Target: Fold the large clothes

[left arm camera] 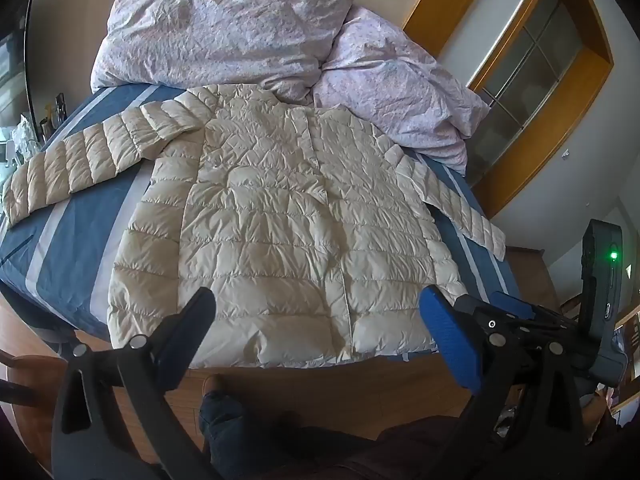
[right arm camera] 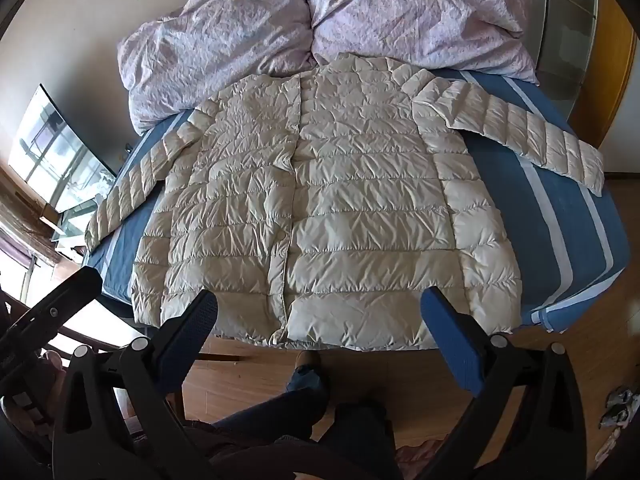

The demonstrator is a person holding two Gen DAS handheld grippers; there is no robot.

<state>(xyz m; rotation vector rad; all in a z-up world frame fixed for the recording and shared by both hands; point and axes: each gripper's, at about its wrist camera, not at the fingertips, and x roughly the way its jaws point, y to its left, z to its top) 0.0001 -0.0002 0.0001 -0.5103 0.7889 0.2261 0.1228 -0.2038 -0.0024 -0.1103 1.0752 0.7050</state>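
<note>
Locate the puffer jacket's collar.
In both views the collar lies at the jacket's far end, touching the crumpled pink duvet heaped on the blue sheet.

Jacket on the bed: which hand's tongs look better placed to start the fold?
Probably the right, narrowly. Both are open and empty, but the right tongs hover beside the jacket's hem corner, while the left tongs hang off the bed's corner.

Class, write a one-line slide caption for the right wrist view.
Cream quilted jacket spread flat on a blue striped bed, sleeves out, right gripper open above its hem.
</note>
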